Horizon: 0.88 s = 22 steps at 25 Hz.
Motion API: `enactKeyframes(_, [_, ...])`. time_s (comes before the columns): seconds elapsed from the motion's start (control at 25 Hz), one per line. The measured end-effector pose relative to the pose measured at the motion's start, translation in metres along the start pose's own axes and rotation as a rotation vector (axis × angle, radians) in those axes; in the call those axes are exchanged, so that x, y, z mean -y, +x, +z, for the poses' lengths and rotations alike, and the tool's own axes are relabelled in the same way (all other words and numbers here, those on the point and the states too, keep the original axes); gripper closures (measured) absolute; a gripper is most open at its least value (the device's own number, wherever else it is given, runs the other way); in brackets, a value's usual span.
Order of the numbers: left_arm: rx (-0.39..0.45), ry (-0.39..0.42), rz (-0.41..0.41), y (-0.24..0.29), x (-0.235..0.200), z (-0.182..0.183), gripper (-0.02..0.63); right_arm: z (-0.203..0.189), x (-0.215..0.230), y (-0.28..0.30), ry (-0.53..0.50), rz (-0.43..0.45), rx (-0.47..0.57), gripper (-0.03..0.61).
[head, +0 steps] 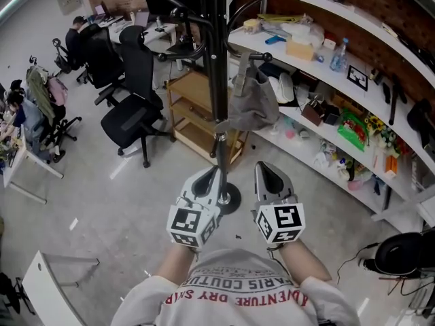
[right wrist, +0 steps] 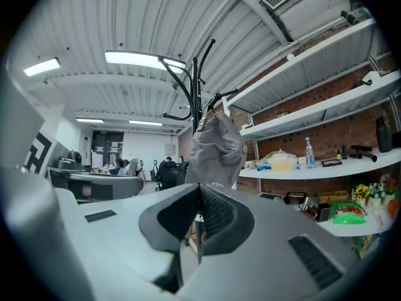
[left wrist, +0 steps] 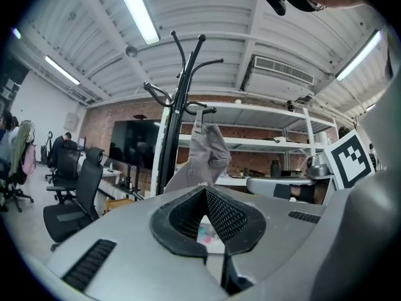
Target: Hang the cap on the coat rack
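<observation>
The grey cap [head: 253,104] hangs from a hook arm of the black coat rack [head: 216,60], just right of its pole. It shows as hanging cloth in the left gripper view [left wrist: 207,152] and in the right gripper view [right wrist: 216,146]. My left gripper [head: 215,171] is shut and empty, low in front of the pole near the rack's round base [head: 230,199]. Beside it, my right gripper [head: 264,168] is also shut with nothing between its jaws. Both sit well below the cap and apart from it. Each gripper view looks up along closed jaws, the left gripper [left wrist: 205,190] and the right gripper [right wrist: 199,190], toward the rack [left wrist: 178,105] [right wrist: 197,80].
White shelves [head: 340,73] crowded with bottles and boxes run along the brick wall at right. A wooden cart [head: 194,114] stands behind the rack. Black office chairs [head: 132,114] and a seated person [head: 78,36] are at left, and a white table [head: 47,284] is at lower left.
</observation>
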<state>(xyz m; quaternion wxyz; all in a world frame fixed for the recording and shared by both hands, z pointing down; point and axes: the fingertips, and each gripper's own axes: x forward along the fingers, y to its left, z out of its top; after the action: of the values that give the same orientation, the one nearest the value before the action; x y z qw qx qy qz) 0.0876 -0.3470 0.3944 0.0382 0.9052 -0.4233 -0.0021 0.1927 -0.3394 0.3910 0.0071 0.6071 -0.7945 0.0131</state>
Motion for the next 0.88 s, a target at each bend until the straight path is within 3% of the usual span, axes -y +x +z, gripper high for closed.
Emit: enactKeyframes(0.88, [-0.028, 0.008, -0.008, 0.001, 0.016, -0.012, 0.609, -0.017, -0.007, -0.013, -0.069, 0.032, -0.005, 0.563])
